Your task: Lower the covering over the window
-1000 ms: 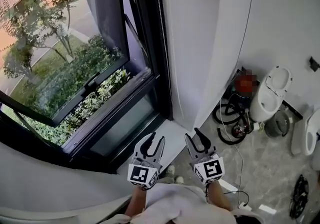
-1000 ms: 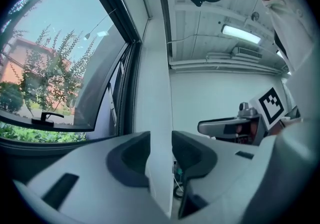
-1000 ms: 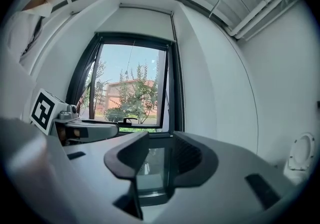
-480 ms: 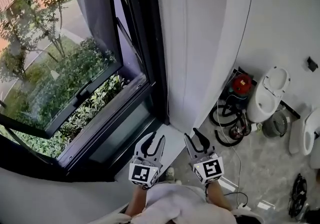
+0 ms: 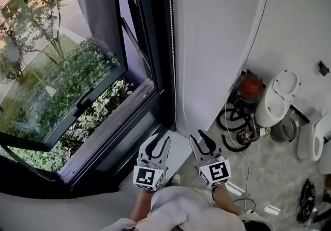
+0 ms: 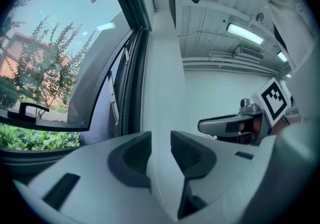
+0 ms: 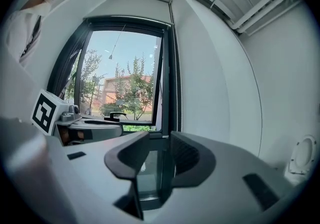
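Observation:
A dark-framed window (image 5: 155,70) fills the left of the head view, and its sash (image 5: 77,106) is swung outward over green shrubs. No covering hangs over the glass. A thin bead chain (image 5: 170,33) runs down the frame's right edge, also visible as the chain (image 7: 176,72) in the right gripper view. My left gripper (image 5: 158,143) and right gripper (image 5: 199,138) are side by side over the white sill (image 5: 178,155), both pointing level at the window's right side. The left gripper (image 6: 161,143) is open; its jaws have just been closing a little with nothing between them. The right gripper (image 7: 160,145) is open and empty.
White wall (image 5: 222,44) stands right of the window. On the grey floor at right are a white toilet (image 5: 279,95), a second white fixture (image 5: 315,139), a canister machine with black hoses (image 5: 238,119) and a thin cable (image 5: 245,173).
The person and both grippers have shifted toward the window's right frame and the wall. The chain and frame edge now stand more upright and nearer in the picture. Both grippers stay side by side.

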`<action>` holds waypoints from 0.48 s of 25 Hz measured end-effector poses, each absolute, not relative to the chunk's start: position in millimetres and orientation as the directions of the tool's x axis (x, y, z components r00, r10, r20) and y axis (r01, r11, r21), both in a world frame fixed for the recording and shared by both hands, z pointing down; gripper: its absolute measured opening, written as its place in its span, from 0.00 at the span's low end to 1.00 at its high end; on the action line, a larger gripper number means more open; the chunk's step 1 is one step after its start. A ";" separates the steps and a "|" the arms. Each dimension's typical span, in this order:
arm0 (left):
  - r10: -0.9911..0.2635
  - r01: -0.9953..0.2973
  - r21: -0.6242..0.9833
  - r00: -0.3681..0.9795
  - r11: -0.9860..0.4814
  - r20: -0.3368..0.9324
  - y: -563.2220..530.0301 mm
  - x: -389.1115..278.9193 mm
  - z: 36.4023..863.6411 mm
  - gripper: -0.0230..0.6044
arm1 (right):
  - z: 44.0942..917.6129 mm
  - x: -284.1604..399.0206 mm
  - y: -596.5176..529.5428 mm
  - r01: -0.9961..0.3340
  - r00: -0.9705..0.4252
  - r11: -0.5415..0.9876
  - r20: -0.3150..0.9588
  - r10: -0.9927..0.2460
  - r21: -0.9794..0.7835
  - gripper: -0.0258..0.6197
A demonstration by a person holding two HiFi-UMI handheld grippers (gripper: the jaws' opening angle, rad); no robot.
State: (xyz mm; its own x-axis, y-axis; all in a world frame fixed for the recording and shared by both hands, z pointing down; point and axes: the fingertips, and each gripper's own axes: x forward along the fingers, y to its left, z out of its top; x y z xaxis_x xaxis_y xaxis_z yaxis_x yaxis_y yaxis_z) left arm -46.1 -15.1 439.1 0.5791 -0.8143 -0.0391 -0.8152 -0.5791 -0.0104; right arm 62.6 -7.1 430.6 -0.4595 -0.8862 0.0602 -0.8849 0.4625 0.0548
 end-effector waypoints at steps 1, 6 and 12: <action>-0.813 -0.814 -0.006 0.581 -0.581 -0.038 -19.4 -47.5 440.1 0.24 | 430.1 59.7 -10.6 -0.884 -0.461 0.464 0.061 -0.885 0.060 0.24; -0.801 -0.801 0.009 0.597 -0.598 -0.045 -39.8 -49.3 440.5 0.23 | 429.5 54.1 -27.8 -0.891 -0.444 0.448 0.071 -0.893 0.069 0.24; -0.779 -0.780 0.002 0.626 -0.626 -0.044 -59.4 -47.2 440.8 0.22 | 430.7 50.3 -44.4 -0.901 -0.423 0.428 0.072 -0.903 0.074 0.23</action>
State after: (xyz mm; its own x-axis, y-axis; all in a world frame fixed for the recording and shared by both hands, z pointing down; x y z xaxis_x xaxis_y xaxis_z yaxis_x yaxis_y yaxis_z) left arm -47.2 -59.4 440.8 0.6256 -0.7789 -0.0445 -0.7796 -0.6263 0.0018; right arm 50.3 -44.4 430.7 -0.4228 -0.9033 0.0721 -0.9009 0.4276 0.0740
